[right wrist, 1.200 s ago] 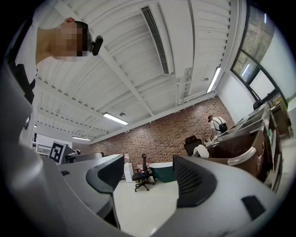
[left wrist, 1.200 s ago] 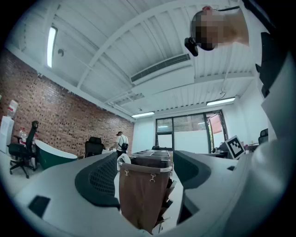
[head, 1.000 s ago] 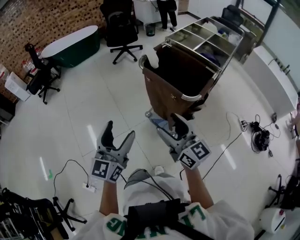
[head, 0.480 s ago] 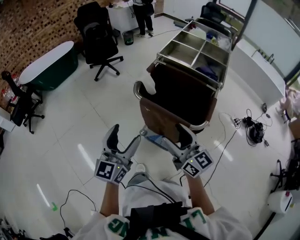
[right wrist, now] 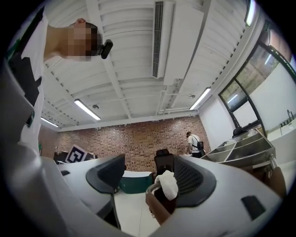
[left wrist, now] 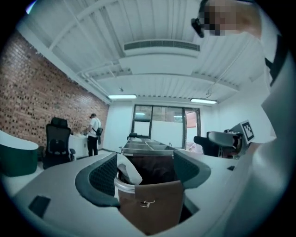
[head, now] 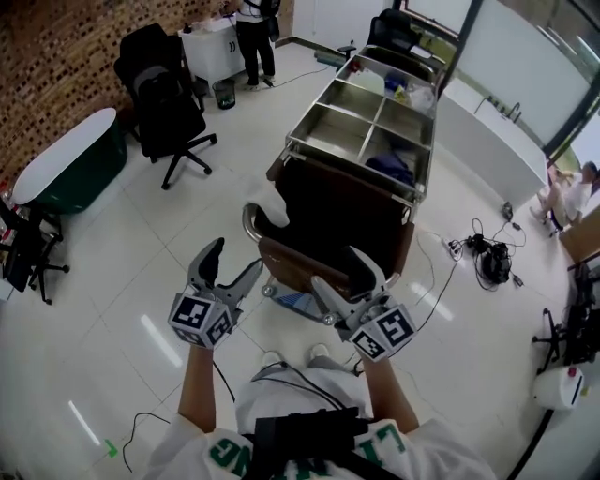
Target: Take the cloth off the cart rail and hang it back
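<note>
A white cloth (head: 275,203) hangs over the chrome rail (head: 249,228) at the near left corner of a brown bag cart (head: 333,230). In the left gripper view the cloth (left wrist: 128,170) and the rail (left wrist: 124,182) show between the jaws, farther off. The right gripper view has the cloth (right wrist: 168,184) near its right jaw, also at a distance. My left gripper (head: 232,261) is open and empty, just short of the cart's left corner. My right gripper (head: 343,273) is open and empty in front of the cart's near side.
Steel trays (head: 367,112) top the cart's far part. A black office chair (head: 161,97) and a dark green tub (head: 64,165) stand to the left. A person (head: 251,28) stands at a counter at the back. Cables and a power strip (head: 483,255) lie right of the cart.
I have come closer to the cart; it now lies just ahead of both grippers. Both grippers rose toward its near rail, jaws unchanged.
</note>
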Demonstrator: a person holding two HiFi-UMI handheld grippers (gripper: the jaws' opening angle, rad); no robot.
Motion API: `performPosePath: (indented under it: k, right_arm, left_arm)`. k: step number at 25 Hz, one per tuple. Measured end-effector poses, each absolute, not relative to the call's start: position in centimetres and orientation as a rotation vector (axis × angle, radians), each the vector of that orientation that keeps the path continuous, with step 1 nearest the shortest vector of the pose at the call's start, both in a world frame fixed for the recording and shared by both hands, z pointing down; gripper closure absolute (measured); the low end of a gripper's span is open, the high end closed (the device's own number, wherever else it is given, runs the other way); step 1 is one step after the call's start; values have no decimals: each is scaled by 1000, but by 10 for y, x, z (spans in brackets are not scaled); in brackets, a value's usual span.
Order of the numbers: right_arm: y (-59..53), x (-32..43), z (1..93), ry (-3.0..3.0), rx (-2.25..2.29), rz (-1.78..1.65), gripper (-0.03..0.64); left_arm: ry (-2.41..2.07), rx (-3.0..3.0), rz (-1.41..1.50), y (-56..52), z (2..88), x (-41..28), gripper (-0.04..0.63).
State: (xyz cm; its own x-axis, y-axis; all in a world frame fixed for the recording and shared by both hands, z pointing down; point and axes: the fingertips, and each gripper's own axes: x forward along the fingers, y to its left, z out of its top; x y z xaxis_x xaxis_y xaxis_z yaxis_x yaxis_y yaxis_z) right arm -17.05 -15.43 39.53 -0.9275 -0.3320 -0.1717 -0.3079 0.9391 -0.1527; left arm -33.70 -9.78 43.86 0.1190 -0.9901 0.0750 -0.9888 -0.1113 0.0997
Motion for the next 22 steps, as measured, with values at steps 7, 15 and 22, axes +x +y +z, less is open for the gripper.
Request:
performPosePath:
  k: [7, 15, 22]
  right_arm:
    - [-195, -133, 382, 2812, -574, -200, 278]
    - [-213, -95, 379, 2773, -639, -187, 278]
    - [-222, -85, 375, 2766, -646, -189, 278]
  left_arm:
    - [-1837, 2171, 341, -258, 482, -380, 43]
    - [-1759, 1982, 694, -298, 542, -403, 253]
    - [-1944, 2033, 477, -275, 488, -397, 466]
